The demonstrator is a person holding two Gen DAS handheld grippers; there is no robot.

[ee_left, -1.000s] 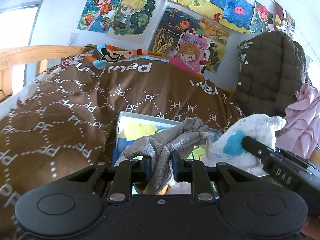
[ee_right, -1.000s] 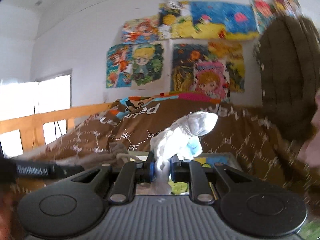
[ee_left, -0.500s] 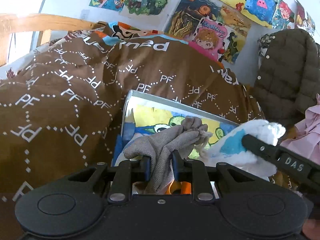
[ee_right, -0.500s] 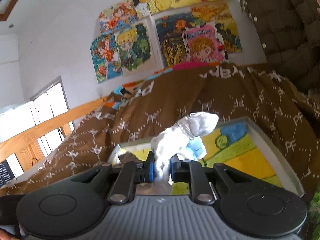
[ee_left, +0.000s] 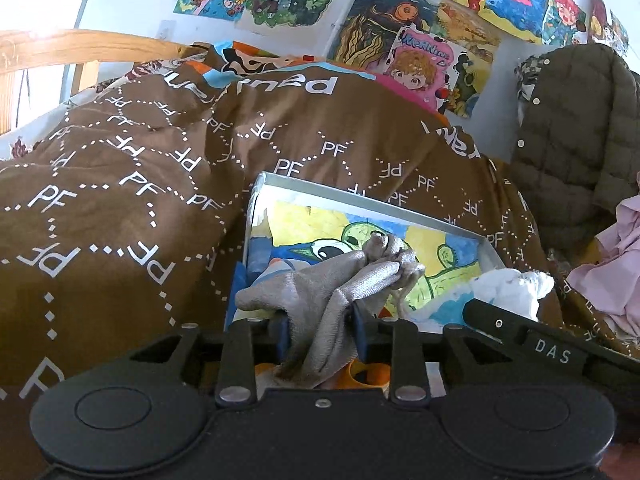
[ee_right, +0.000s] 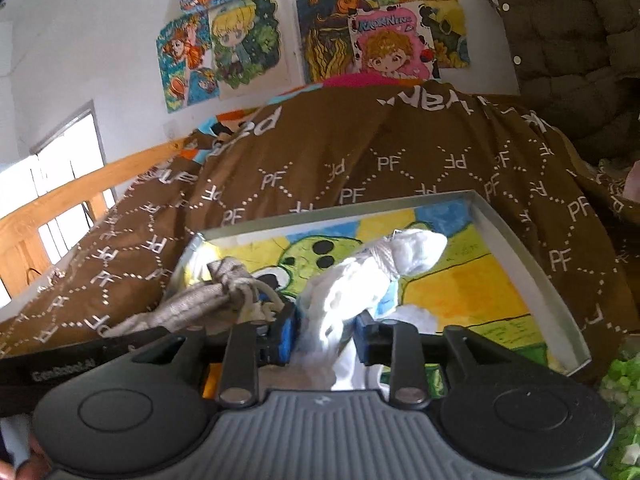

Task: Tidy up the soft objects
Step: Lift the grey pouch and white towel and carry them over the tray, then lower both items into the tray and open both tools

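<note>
left hand-held gripper and right hand-held gripper, jaws just opening, straddle grey bundle and white bundle (long axes pointing forward), both directly over the box.

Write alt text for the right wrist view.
The right tool, its jaws just opened, has a white cloth bundle loose between them over a shallow tray lined with a colourful drawing. A grey bundle lies left; a brown blanket is behind.

The left gripper is black with two round bumps, silver screws and blue pads. The right gripper has a grey ridged middle; at three o'clock its side reads "DAS".
</note>
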